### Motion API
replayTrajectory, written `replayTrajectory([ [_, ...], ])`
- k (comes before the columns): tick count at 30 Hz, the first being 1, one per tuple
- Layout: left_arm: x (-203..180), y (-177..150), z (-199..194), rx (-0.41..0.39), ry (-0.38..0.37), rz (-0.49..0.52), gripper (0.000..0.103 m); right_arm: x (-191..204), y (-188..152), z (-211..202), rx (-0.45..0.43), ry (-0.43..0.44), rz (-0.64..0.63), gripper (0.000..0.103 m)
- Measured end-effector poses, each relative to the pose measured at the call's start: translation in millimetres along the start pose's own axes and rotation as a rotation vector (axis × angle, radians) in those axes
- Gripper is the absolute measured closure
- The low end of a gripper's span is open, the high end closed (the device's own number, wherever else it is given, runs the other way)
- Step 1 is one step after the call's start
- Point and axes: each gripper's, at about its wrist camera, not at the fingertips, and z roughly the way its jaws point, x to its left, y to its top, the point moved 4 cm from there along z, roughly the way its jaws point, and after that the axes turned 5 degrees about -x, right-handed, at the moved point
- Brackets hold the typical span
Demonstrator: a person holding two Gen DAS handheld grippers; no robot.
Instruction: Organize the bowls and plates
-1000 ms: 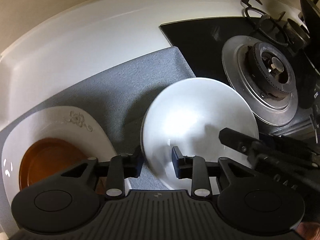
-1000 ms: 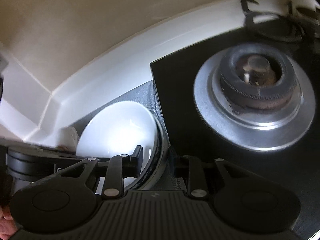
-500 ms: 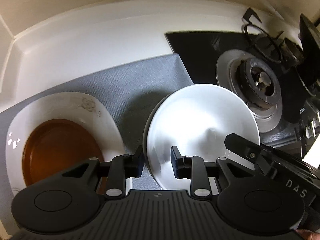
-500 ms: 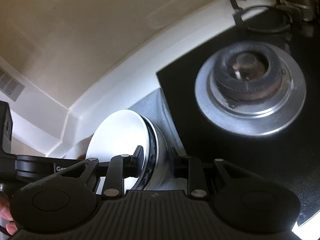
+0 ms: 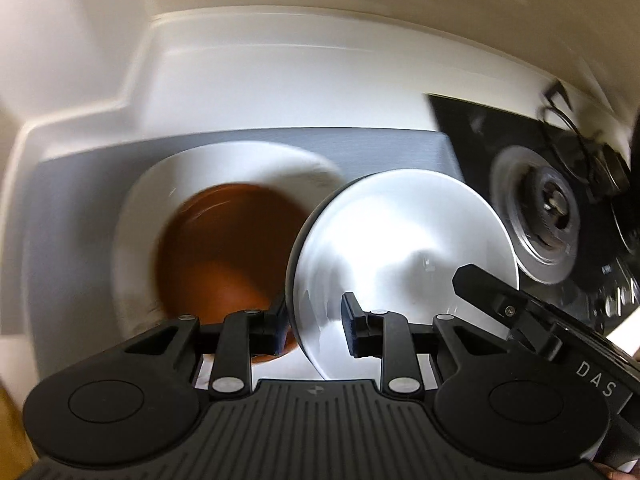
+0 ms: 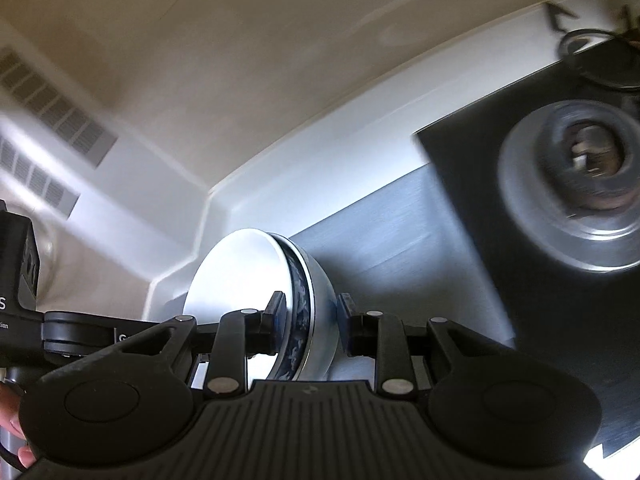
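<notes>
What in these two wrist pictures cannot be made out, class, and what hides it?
- White bowl, left view: near edge hidden behind the left gripper.
- Brown plate, left view: blurred, partly covered by the bowl.
- White plate, left view: rim pattern smeared.
- Burner, right view: blurred.
- Right gripper: its body hides the bowl's base.

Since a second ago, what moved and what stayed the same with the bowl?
Both tongs, left tongs and right tongs, carried the white bowl off the grey mat, up and leftward toward the brown dish on the white plate. Nothing was let go: each pair stayed clamped on the bowl's rim. The plate, dish and stove burner did not move.
</notes>
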Motion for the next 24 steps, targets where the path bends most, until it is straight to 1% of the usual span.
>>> replayTrajectory([
  [4,41.3,-12.3,-17.4,-0.004,0.013,-0.088,0.074,29.3,-11.4,14.9,0.060,0.054,-0.020,0.073],
  [9,88.9,-32.1,-41.0,-0.003,0.031,-0.187,0.074,71.2,-26.8,30.1,0.134,0.121,-0.074,0.073],
  [12,111.3,-43.5,-58.5,-0.016,0.047,-0.219,0.073,102.0,-36.7,37.1,0.165,0.148,-0.121,0.073],
  [15,133.5,-56.5,-77.2,-0.032,0.069,-0.236,0.073,134.8,-50.9,36.3,0.180,0.171,-0.204,0.073],
  [17,149.4,-64.8,-87.8,-0.033,0.080,-0.259,0.073,152.3,-58.8,37.0,0.199,0.203,-0.221,0.073],
  [21,179.2,-81.9,-104.6,-0.018,0.073,-0.316,0.073,177.4,-69.6,42.9,0.251,0.250,-0.229,0.072],
  [24,193.1,-93.2,-116.5,-0.010,0.081,-0.341,0.073,193.4,-80.5,45.8,0.288,0.276,-0.243,0.072],
])
